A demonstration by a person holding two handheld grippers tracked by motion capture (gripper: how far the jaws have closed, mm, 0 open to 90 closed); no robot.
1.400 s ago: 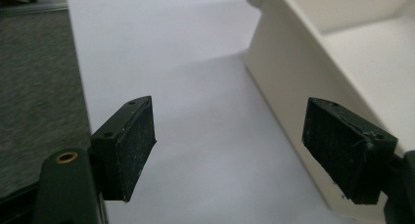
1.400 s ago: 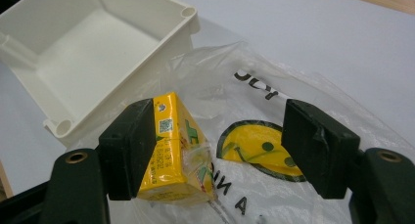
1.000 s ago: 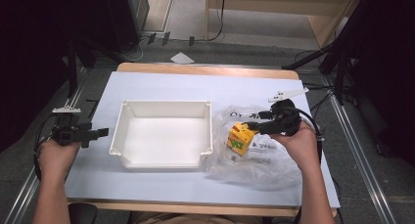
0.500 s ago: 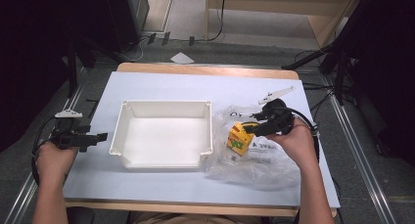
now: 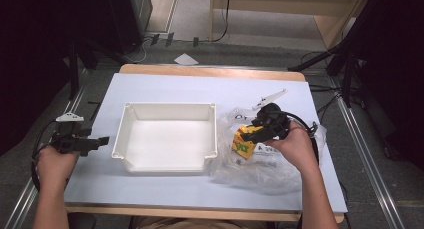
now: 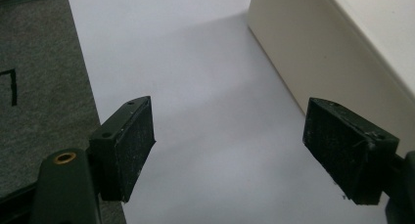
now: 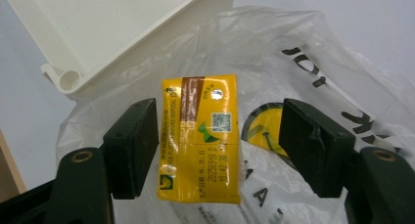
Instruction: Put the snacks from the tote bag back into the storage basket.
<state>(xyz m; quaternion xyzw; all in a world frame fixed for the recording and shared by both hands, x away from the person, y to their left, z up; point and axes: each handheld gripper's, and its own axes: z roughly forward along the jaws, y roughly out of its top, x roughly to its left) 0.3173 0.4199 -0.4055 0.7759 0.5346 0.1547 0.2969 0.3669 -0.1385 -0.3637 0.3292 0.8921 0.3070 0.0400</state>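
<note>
Right gripper (image 7: 220, 145): jaws apart, straddling yellow carton (image 7: 199, 138), not gripping | Carton: on clear plastic bag (image 5: 260, 161), just right of white tray (image 5: 167, 161) | Left gripper (image 6: 230, 150): wide, idle left of tray | Advice: centre jaws, avoid pinching film.

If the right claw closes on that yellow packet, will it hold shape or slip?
The yellow packet looks glossy, so it may slip on the pads. Its flat, boxy faces suggest some stiffness. The crinkled plastic bag beneath it is floppy and might drag along.
</note>
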